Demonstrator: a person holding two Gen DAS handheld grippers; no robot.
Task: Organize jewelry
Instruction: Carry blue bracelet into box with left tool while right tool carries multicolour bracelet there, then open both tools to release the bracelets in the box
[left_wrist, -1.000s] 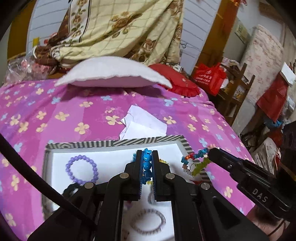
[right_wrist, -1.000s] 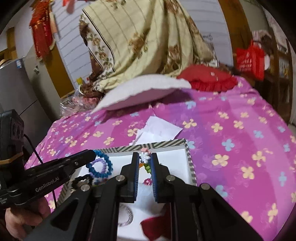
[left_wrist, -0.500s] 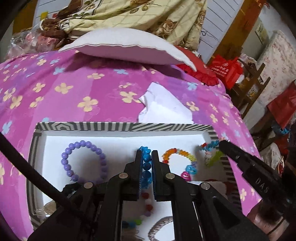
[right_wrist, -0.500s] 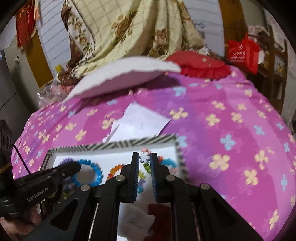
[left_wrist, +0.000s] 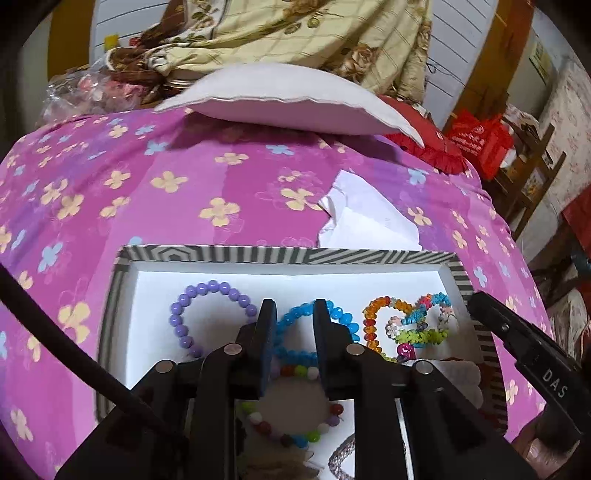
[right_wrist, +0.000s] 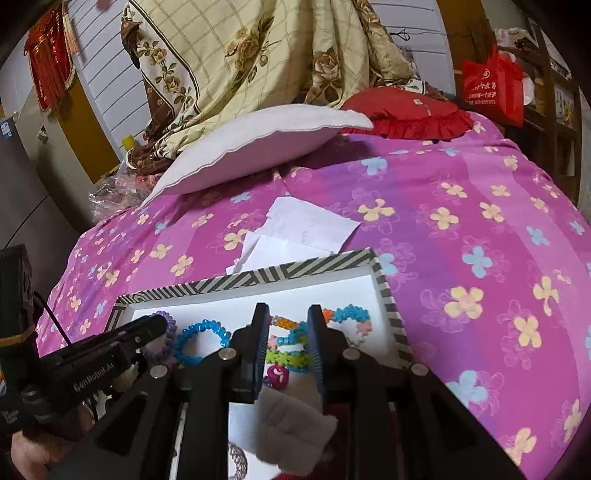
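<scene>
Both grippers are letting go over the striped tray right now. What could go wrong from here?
1. The left gripper is opening astride the blue bracelet; beads may catch a pad and lift on retreat.
2. The right gripper is opening over the flower-bead bracelet, which overlaps the orange bracelet; they may tangle.
3. It lies near the tray wall, so a nudge could bunch it.

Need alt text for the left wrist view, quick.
Left tongs, jaws opening, straddle a blue bead bracelet lying in a white striped-rim tray on a pink floral bedspread, between a purple bracelet and multicoloured ones.
</scene>
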